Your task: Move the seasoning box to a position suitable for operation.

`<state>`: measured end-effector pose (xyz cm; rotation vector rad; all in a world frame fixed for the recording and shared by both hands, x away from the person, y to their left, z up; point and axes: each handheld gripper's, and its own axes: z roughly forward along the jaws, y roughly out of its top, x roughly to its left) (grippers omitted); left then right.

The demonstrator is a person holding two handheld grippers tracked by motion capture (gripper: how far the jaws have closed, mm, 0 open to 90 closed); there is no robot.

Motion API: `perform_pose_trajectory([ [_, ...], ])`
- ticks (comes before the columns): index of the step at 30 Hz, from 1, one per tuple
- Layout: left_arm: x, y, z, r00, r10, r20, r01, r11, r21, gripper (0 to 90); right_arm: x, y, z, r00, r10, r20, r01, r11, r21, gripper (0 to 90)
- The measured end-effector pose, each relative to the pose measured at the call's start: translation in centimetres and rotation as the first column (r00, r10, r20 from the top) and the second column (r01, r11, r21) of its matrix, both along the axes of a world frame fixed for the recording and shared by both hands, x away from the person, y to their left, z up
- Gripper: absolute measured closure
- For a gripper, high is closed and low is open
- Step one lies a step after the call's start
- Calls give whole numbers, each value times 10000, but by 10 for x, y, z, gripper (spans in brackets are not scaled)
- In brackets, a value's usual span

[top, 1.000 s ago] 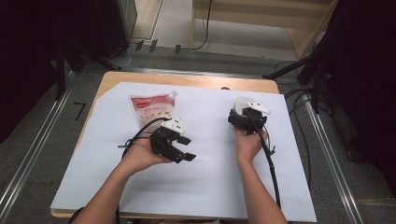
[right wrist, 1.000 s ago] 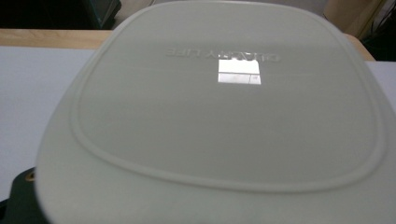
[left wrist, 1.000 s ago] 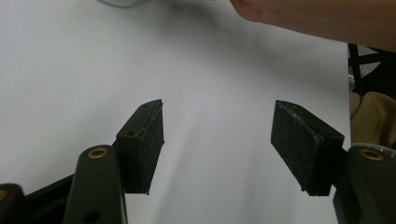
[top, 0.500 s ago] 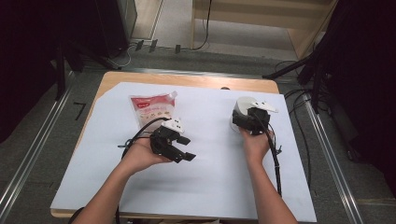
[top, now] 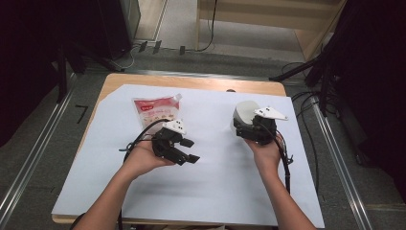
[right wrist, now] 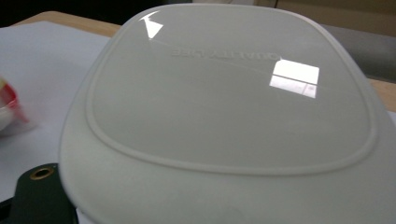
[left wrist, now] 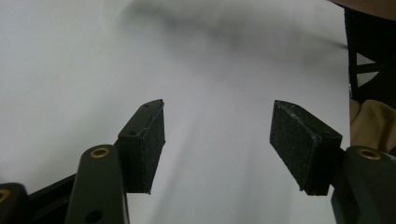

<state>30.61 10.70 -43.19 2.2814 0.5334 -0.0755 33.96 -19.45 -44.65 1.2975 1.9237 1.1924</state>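
My right gripper (top: 243,128) is shut on the near edge of a white plastic lid (top: 245,114), held tilted a little above the white sheet (top: 215,191) at the right. In the right gripper view the glossy lid (right wrist: 224,107) with embossed lettering lies over one black jaw at the bottom left. My left gripper (top: 189,151) rests low over the sheet's middle left, open, its pads (left wrist: 144,144) wide apart with bare paper between them. A red-and-white pouch (top: 155,111) lies flat behind the left hand.
The white sheet covers most of a wooden table (top: 191,82). The pouch shows as a blur (right wrist: 9,109) at the left of the right gripper view. Black cables trail from both grippers. Metal rails run along the floor on both sides.
The right hand has risen and shifted slightly right and away, carrying the white lid with it. The left hand and its open gripper have stayed put.
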Motion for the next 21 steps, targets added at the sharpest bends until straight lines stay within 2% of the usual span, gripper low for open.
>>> perform_pose_trajectory([
  [3, 0, 0, 0, 10000, 49, 27, -49, 10000, 5, 366, -14, 0, 5, 9990, 430, 122, -428, 9990, -164, 150],
  [4, 0, 0, 0, 10000, 67, 43, -67, 10000, 5, 366, -14, 0, 5, 9990, 430, 122, -428, 9990, -164, 150],
  [5, 0, 1, 0, 9999, 100, 66, -100, 9999, 11, 366, -23, 0, 6, 9975, 684, 192, -681, 9976, -144, 150],
  [9, 0, 1, 0, 9998, 158, 121, -159, 9998, 78, 368, -36, 0, 6, 9940, 1088, 56, -1087, 9940, -139, 150],
  [12, 0, 2, 0, 9998, 100, 147, -102, 9999, 131, 376, -50, -1, 2, 9880, 1543, -63, -1542, 9880, 55, 150],
  [16, 0, 1, 0, 9997, 184, 136, -185, 9998, 88, 376, -57, 0, 0, 9844, 1759, -79, -1758, 9844, 122, 150],
  [19, 0, 3, 2, 9997, 168, 200, -169, 9999, 29, 376, -67, 3, -4, 9789, 2022, -284, -2010, 9787, 412, 150],
  [20, 0, 3, 2, 9997, 168, 200, -169, 9999, 29, 376, -67, 3, -4, 9789, 2022, -284, -2010, 9787, 412, 150],
  [21, 1, 4, 2, 9995, 229, 216, -230, 9997, 26, 376, -69, 7, -6, 9752, 2203, -235, -2195, 9751, 333, 150],
])
